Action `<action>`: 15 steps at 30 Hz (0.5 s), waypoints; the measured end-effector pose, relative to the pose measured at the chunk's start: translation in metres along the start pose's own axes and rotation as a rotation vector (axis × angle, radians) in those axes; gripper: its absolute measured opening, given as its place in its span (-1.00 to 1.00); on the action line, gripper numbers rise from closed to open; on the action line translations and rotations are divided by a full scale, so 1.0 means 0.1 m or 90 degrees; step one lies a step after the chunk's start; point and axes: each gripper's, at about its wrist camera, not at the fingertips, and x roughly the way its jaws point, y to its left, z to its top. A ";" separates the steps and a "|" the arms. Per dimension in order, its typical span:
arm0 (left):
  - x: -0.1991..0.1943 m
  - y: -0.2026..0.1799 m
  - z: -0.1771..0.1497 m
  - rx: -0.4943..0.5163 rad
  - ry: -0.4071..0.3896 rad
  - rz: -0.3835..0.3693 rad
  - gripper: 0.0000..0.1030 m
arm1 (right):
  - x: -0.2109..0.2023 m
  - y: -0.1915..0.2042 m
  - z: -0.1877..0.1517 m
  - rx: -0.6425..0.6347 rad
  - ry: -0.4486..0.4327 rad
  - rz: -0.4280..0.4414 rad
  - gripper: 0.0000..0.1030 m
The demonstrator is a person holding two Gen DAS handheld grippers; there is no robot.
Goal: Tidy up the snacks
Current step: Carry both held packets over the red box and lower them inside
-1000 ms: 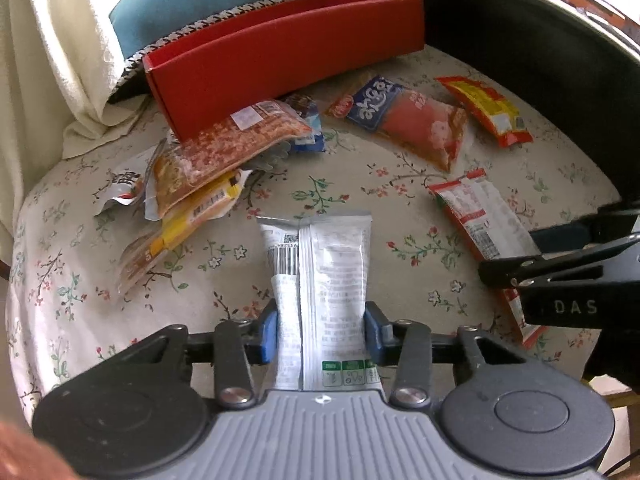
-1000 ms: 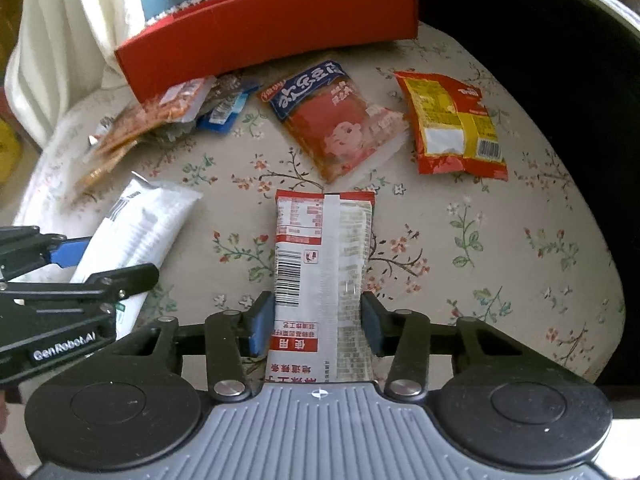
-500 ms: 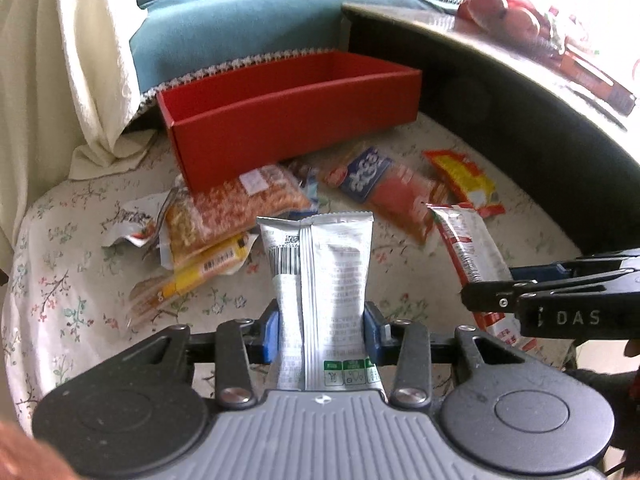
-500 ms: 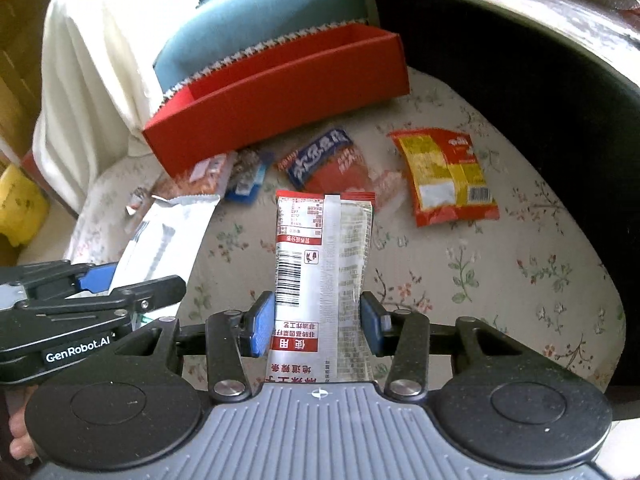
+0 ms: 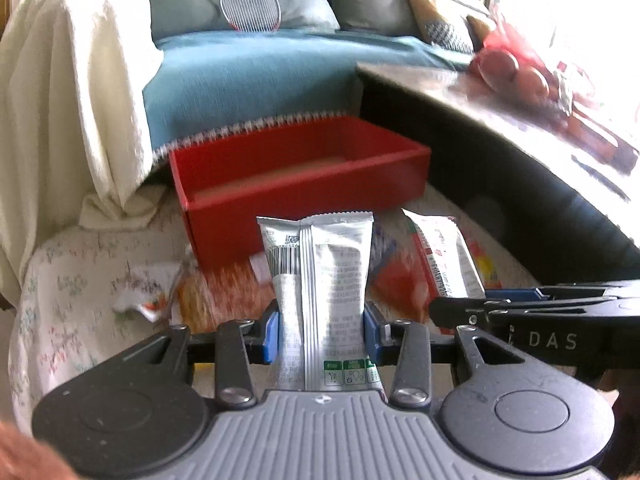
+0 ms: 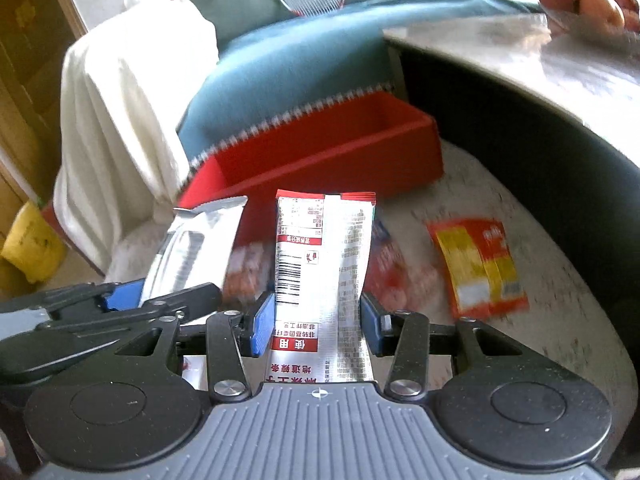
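The red box [image 5: 304, 184] lies straight ahead of both claws, its long axis crosswise. The left claw [image 5: 320, 334] grips a silver snack packet [image 5: 320, 280]; the right claw [image 6: 318, 330] grips a red-and-white packet [image 6: 320, 272].

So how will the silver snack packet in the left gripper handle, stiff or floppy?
Probably fairly stiff: the silver snack packet stands upright above the left gripper without drooping. Likely light, being a thin pouch. Its glossy film may be slippery.
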 end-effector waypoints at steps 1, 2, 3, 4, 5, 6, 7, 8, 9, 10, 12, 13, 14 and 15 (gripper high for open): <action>0.00 0.00 0.05 -0.002 -0.009 0.001 -0.34 | 0.01 0.01 0.04 0.002 -0.008 0.000 0.03; -0.01 0.00 0.10 -0.003 -0.017 0.001 -0.35 | 0.03 0.01 0.09 0.005 -0.012 0.003 0.03; -0.01 0.01 0.13 -0.005 -0.025 0.006 -0.35 | 0.04 0.01 0.13 0.008 -0.014 0.006 0.03; 0.00 0.02 0.18 -0.006 -0.034 0.011 -0.35 | 0.06 0.01 0.16 0.010 -0.018 0.009 0.03; 0.00 0.03 0.22 -0.008 -0.038 0.011 -0.35 | 0.09 0.02 0.21 0.008 -0.021 0.010 0.03; 0.02 0.05 0.25 -0.012 -0.041 0.011 -0.35 | 0.11 0.03 0.26 0.006 -0.024 0.010 0.03; 0.03 0.07 0.29 -0.016 -0.043 0.013 -0.35 | 0.15 0.04 0.31 0.003 -0.028 0.011 0.03; 0.05 0.09 0.33 -0.020 -0.046 0.018 -0.35 | 0.17 0.06 0.37 0.000 -0.031 0.011 0.03; 0.08 0.11 0.37 -0.022 -0.050 0.023 -0.35 | 0.20 0.08 0.43 -0.003 -0.037 0.013 0.03; 0.10 0.13 0.42 -0.025 -0.055 0.028 -0.35 | 0.23 0.09 0.50 -0.006 -0.044 0.017 0.03; 0.13 0.17 0.53 -0.031 -0.068 0.038 -0.35 | 0.29 0.11 0.62 -0.010 -0.056 0.021 0.03; 0.15 0.20 0.59 -0.034 -0.075 0.042 -0.35 | 0.33 0.12 0.69 -0.013 -0.060 0.022 0.03; 0.18 0.22 0.66 -0.035 -0.082 0.046 -0.35 | 0.38 0.13 0.76 -0.016 -0.064 0.022 0.03; 0.21 0.24 0.72 -0.034 -0.087 0.050 -0.35 | 0.42 0.13 0.84 -0.023 -0.067 0.020 0.03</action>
